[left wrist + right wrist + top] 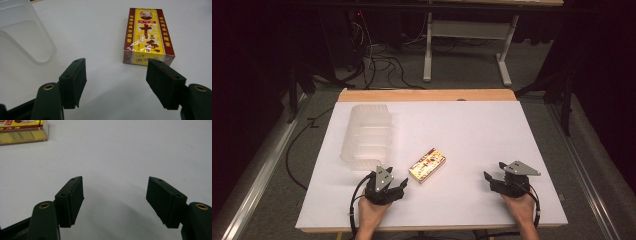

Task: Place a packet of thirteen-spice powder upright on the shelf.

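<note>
Nearest to us, at the front edge of the white table (472, 130), we hold the left gripper (400, 187) and the right gripper (493, 171), one in each hand, both low over the surface. In the left gripper view its jaws stand spread wide with nothing between them, and the same holds for the right gripper (115, 195) in its own view: jaws well apart over bare white tabletop.

Just ahead of the left gripper (116, 77) lies the yellow and red box (147, 37), flat on the table, its short end facing the jaws and lying nearer the right-hand jaw than the left one. We see it apart from both jaws, not touched. In the high view the box (427, 165) sits between the two grippers, closer to the left one; the right gripper view catches its barcoded side (22, 131) at the upper left corner.

Farther back and to the left stands the clear plastic bin (367, 135), near the box but apart from it; it seems to lie with its open side up, though its translucent walls make that hard to judge.
</note>
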A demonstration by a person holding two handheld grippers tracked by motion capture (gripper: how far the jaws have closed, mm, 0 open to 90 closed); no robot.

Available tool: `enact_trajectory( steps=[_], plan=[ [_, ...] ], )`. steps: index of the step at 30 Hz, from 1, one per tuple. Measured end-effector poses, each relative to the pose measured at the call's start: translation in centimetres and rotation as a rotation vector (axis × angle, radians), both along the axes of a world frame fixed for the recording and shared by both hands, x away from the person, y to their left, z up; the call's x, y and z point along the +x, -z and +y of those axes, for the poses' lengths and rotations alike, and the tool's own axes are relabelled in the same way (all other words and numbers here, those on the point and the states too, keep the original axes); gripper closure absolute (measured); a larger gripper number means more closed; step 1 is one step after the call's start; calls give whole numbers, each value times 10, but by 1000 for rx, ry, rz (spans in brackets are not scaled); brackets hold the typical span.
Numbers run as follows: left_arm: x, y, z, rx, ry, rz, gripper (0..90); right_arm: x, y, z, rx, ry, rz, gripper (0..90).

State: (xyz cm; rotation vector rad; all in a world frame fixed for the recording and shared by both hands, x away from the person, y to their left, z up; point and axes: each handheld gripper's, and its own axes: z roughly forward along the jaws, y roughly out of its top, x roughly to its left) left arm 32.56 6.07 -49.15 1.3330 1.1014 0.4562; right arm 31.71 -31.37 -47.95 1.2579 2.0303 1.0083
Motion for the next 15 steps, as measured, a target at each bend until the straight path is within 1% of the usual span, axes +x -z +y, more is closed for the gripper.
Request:
enact_trajectory(
  steps=[2,4,9,11,15],
  plan=[
    [-1,0,-1,13,2,-5,336,0,0,-1,1,-5,-3,305],
    [-1,1,-1,16,6,-5,335,-1,0,-1,7,-7,-11,307],
    [2,0,-1,14,2,16,298,-2,-1,-1,7,-6,-13,311],
    [2,1,-2,23,7,20,297,-2,-1,-1,8,-3,-15,312],
    [2,-1,-6,26,16,31,304,-2,0,0,8,-1,-21,315]
  ],
)
